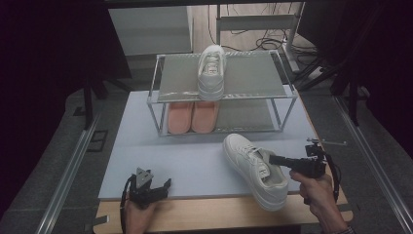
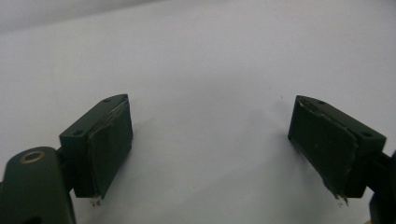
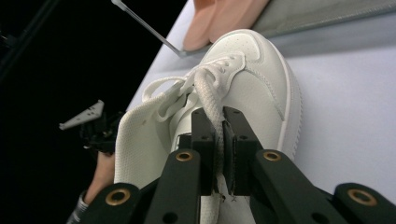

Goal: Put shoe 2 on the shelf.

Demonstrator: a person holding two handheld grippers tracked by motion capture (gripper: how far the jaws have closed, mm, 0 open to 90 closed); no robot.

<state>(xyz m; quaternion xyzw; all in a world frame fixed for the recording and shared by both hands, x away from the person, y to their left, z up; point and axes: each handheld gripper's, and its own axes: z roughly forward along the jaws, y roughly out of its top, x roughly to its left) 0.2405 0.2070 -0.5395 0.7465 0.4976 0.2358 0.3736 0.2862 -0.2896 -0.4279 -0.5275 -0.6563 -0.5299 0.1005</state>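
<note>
Pinching white sneaker (image 3: 252, 88) tongue between right tool (image 3: 219, 154) jaws, table's near edge

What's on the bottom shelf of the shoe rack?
A pair of pink shoes sits side by side on the lower shelf of the rack. The top shelf covers their far ends.

Sneaker (image 1: 253, 165) before rack (image 1: 160, 122), second sneaker (image 1: 212, 73) on top

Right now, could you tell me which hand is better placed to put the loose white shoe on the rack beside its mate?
The right. Its gripper is already shut on the shoe, at the tongue. The left gripper rests open at the table's near edge, apart from it.
</note>
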